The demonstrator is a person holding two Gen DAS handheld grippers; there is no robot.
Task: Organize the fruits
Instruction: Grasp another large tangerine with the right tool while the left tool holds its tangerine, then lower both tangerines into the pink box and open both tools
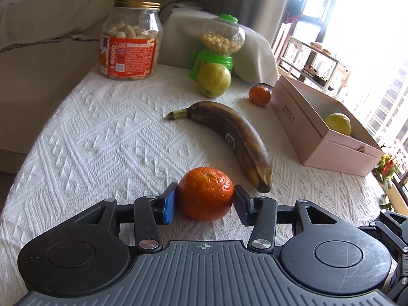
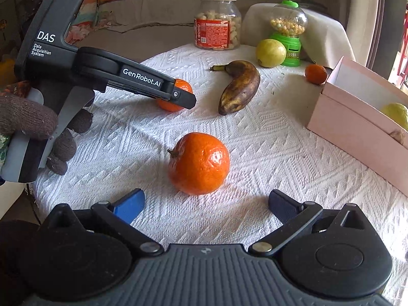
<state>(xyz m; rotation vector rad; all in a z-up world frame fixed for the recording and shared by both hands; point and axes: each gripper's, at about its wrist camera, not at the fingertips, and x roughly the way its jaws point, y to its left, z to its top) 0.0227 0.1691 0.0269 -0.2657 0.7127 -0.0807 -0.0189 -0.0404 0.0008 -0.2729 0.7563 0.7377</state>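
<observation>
Through the left wrist camera I see my left gripper with its blue pads touching both sides of a tangerine that sits on the white textured tablecloth near the table's near edge; the jaws are closed on it. Just beyond it lies a browned banana, its dark tip close beside the fruit on the right, its stem pointing toward the middle of the surface. Farther back a green-yellow pear rests against a green candy dispenser, with a snack jar near the far left corner. A small tangerine sits just beside the far end of the pink box, which runs along the right edge and holds a second pear.

Through the right wrist camera my right gripper has its jaws spread wide with nothing between them; a large tangerine lies just ahead of the fingertips, untouched. On the left, a gloved hand holds the left gripper, which covers part of its tangerine. The banana, pear, dispenser, jar, small tangerine and box stand beyond, toward the far and right edges.
</observation>
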